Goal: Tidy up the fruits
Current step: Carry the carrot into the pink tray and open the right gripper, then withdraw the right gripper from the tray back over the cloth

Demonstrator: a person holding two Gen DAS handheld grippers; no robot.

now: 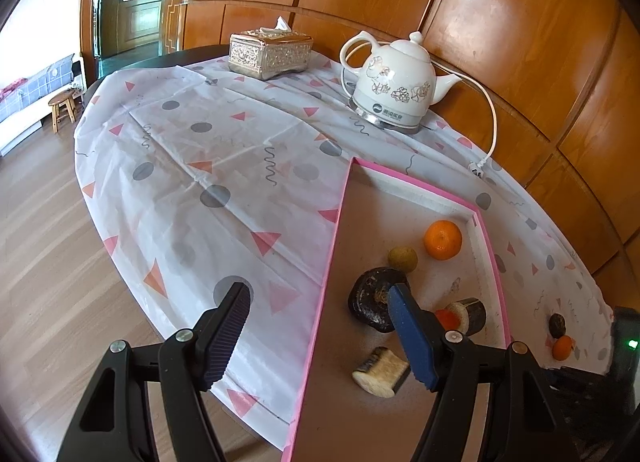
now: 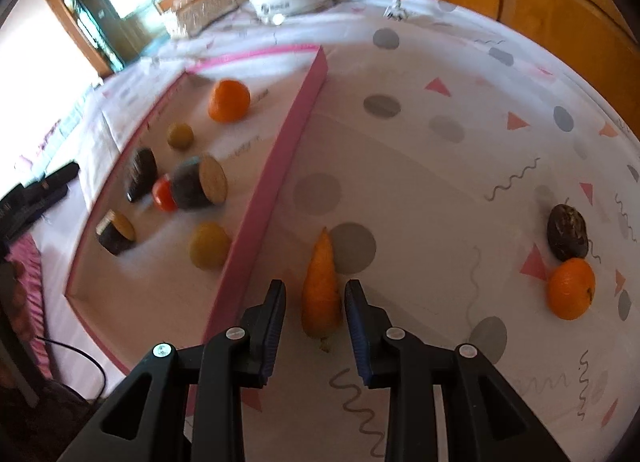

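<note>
Rt hand-held gripper astride carrot, no contact.
Lt hand-held gripper open over pink tray edge; jaws empty.

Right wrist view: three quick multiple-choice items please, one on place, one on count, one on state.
1. Relative to the pink tray, the carrot lies: A inside it; B leaning on its rim; C on the tablecloth beside it.
2. Count of oranges in view: A one; B two; C four.
3. The right gripper is: A open around the carrot; B shut on an orange; C shut, empty.

Answers:
1 C: it lies on the cloth outside the tray's wall.
2 B: one is inside the tray, the other on the cloth.
3 A: the fingers stand apart with the carrot between them.
</note>
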